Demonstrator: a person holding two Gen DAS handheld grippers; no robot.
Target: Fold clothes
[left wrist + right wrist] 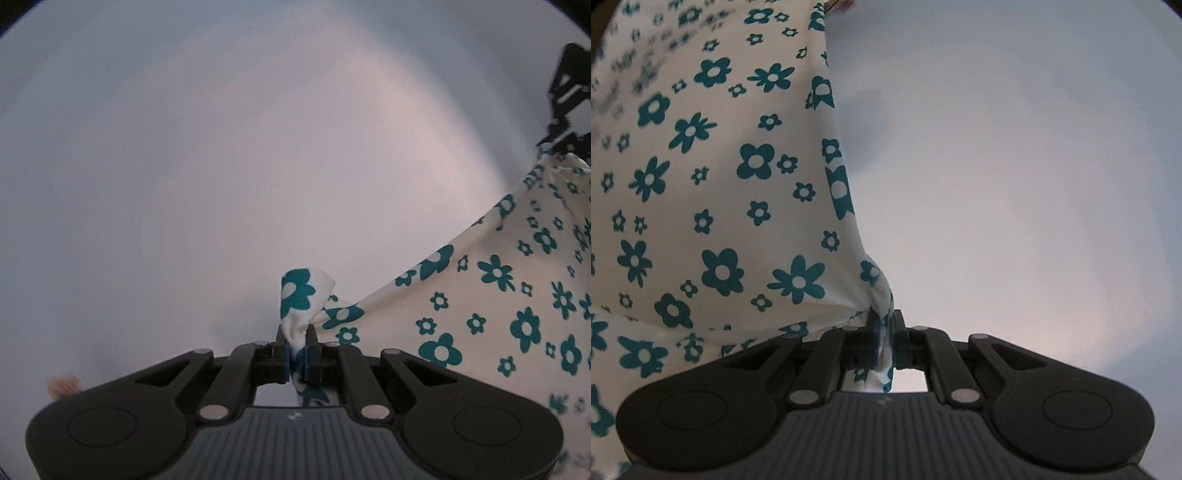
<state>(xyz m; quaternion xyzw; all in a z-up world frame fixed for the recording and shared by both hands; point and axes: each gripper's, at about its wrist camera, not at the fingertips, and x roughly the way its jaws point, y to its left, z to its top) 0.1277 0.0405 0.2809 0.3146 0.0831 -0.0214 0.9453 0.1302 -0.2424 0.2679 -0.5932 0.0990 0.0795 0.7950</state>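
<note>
A white garment with a teal flower print [498, 280] stretches from the bottom middle to the right edge of the left wrist view. My left gripper [295, 334] is shut on one bunched corner of it, and a tuft of cloth sticks up past the fingers. In the right wrist view the same garment [713, 206] fills the left half, hanging taut. My right gripper [884, 321] is shut on another pinched corner. The right gripper [565, 107] also appears as a dark shape at the far right of the left wrist view, holding the cloth's far end.
Behind the cloth both views show only a plain, pale, featureless surface [221, 147]. A bit of a hand [63, 384] shows at the lower left of the left wrist view, and another bit of hand [842, 4] at the top of the right wrist view.
</note>
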